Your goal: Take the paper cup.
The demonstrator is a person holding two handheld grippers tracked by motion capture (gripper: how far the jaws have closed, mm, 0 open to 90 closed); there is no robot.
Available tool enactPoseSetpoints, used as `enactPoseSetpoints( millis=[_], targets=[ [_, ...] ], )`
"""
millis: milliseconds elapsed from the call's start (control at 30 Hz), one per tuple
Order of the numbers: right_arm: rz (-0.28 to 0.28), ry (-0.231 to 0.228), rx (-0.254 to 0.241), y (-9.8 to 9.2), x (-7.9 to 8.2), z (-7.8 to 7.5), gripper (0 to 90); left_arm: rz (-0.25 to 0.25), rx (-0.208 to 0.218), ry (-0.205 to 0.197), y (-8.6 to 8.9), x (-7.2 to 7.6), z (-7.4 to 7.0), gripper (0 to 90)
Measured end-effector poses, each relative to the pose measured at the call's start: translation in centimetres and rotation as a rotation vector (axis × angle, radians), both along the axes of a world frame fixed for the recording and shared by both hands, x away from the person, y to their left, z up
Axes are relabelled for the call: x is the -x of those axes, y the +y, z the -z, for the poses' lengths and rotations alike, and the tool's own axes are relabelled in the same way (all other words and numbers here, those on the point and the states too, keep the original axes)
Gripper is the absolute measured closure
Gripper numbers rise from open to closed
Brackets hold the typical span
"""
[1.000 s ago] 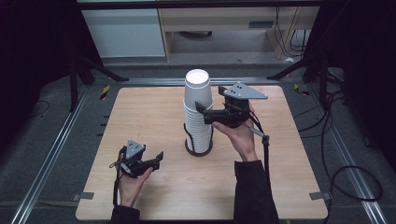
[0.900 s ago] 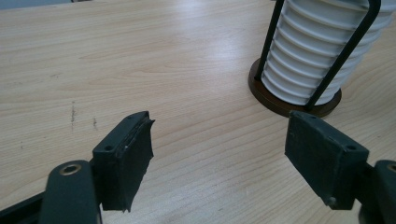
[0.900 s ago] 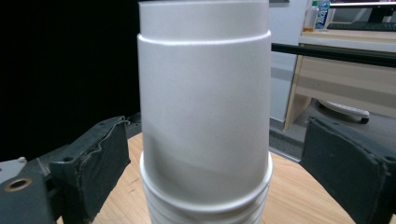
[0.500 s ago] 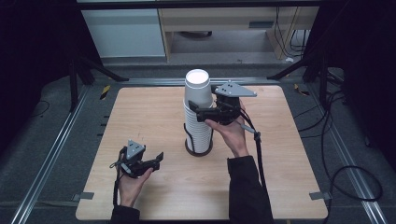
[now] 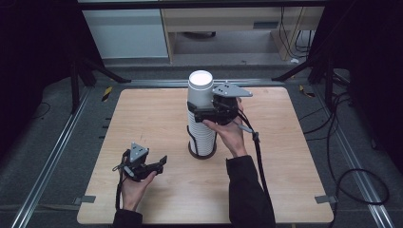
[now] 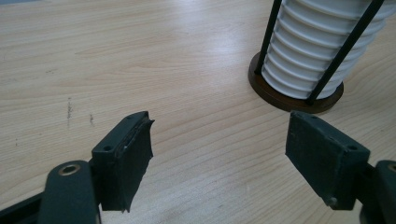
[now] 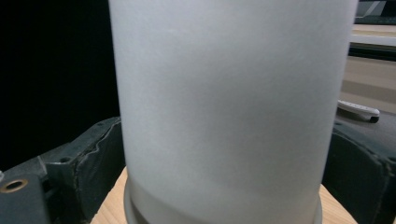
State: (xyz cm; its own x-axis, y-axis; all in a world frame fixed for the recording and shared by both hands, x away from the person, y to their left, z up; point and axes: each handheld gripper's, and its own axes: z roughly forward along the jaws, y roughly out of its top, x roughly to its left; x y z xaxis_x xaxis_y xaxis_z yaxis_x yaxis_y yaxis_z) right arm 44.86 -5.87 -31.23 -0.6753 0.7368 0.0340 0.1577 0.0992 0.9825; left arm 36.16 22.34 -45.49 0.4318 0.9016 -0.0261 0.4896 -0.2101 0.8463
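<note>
A tall stack of white paper cups, turned upside down, stands mid-table in a holder with thin black rods and a round brown base. My right gripper reaches in from the right, and its jaws press both sides of the top cup. In the right gripper view that cup sits between the two pads. My left gripper rests open and holds nothing near the front left of the table. In its own view the left gripper faces the stack and the base.
The wooden table lies bare around the holder, with metal rails along both sides. A pale cabinet and a low shelf stand beyond the far edge. Cables run over the floor at right.
My right gripper has moved left onto the top of the stack, and its jaws now hold the top cup. The left gripper has stayed where it was.
</note>
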Motion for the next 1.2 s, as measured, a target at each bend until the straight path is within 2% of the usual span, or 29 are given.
enactPoseSetpoints(
  millis=[167,767,867,1200],
  targets=[
    [0.009,-0.004,-0.007,0.2,-0.2,0.1,7.4,0.002,-0.001,0.000,0.0,0.0,0.0,22.1],
    [0.030,-0.024,0.016,0.6,-0.1,0.3,11.5,0.000,-0.002,0.002,0.1,0.0,0.0,22.0],
    [0.032,-0.062,-0.009,0.4,0.3,-0.3,12.2,0.000,-0.004,0.003,0.1,-0.1,0.0,21.7],
    [0.021,-0.065,-0.004,0.1,0.5,-2.0,13.3,0.000,0.004,-0.001,0.1,0.0,-0.1,21.7]
  ],
)
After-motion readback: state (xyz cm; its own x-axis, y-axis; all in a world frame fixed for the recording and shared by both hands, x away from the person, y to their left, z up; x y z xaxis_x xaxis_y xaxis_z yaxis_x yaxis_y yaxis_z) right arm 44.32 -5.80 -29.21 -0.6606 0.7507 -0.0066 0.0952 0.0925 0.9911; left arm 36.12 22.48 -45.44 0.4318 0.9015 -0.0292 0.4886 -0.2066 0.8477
